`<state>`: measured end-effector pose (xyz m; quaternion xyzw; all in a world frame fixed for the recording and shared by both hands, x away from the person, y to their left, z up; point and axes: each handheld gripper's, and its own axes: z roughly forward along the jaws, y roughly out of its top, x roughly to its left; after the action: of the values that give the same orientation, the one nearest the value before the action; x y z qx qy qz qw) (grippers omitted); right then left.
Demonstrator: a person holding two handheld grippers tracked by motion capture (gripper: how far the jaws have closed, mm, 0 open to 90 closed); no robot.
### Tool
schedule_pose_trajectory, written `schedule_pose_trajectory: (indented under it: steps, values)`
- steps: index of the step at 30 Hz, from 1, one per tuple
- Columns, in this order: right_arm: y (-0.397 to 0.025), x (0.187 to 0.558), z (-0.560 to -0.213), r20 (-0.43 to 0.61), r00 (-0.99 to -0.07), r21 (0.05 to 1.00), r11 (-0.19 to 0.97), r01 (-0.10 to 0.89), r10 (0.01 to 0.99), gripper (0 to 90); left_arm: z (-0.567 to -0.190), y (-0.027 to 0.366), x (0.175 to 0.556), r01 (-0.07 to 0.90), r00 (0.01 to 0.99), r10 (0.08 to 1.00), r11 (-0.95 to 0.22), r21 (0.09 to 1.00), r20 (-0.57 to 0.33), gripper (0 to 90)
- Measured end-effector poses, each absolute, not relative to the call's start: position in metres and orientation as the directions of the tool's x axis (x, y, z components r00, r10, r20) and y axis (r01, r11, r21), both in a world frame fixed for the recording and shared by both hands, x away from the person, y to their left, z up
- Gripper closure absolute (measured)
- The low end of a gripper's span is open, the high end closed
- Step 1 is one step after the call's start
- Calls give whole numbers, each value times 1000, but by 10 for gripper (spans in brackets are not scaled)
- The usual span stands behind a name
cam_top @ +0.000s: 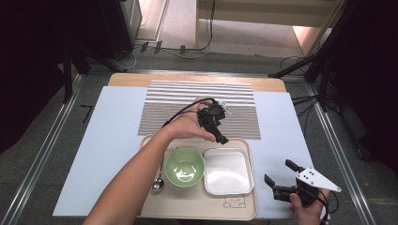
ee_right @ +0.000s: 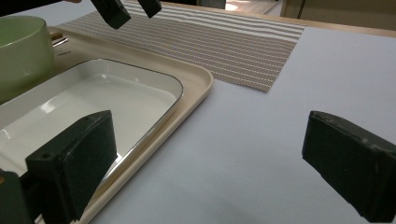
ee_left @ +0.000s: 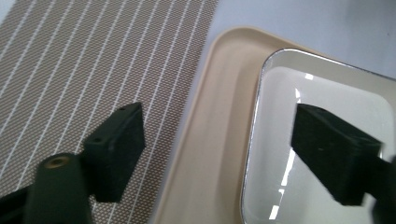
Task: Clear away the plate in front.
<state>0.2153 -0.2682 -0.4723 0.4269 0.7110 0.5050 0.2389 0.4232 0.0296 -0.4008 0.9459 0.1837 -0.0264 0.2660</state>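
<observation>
A pale blue sheet [cam_top: 108, 140] covers most of the wooden table [cam_top: 126, 79] and carries everything else. On its far half lies a brown woven placemat with white stripes [cam_top: 187, 101]. Just in front of the mat, touching its near edge in the high view, sits a beige plastic tray [cam_top: 197, 208] with rounded corners and a small bear drawing on its near rim.

Inside the tray, a white square enamel dish with a thin metal rim [cam_top: 227, 171] fills the right side, and a light green round ceramic bowl [cam_top: 184, 167] stands just beside it on the left. A metal spoon [cam_top: 158, 183] lies at the bowl's left, partly under the person's left forearm.

The left gripper [cam_top: 218, 133] hangs above the far edge of the tray, over the far rim of the white dish. Its 2 jaws stand apart with nothing between them; in the left gripper view 1 jaw lies over the placemat and the other over the dish.

The right gripper [cam_top: 280, 174] is held low over the blue sheet, to the right of the tray and near its right rim. Its 2 jaws are wide apart and hold nothing.
</observation>
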Motion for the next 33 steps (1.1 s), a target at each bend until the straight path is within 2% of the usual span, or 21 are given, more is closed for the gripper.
schedule_pose_trajectory:
  steps: [5,13,19,25,33]
  values:
    - [-268,216,-472,89,-524,922,129,366,847,31,-398,45,424,399,913,381,-752,525,-147,74]
    - [-266,216,-473,88,-527,921,132,366,845,31,-396,76,419,448,882,439,-667,596,-172,94]
    - [-264,216,-473,90,-526,919,133,371,846,31,-395,98,413,438,882,437,-626,645,-176,69]
    - [-264,216,-473,92,-527,919,132,372,845,31,-392,124,411,475,852,478,-538,696,-212,47]
    - [-263,216,-473,85,-528,919,138,369,845,31,-398,151,398,477,818,552,-491,729,-163,28]
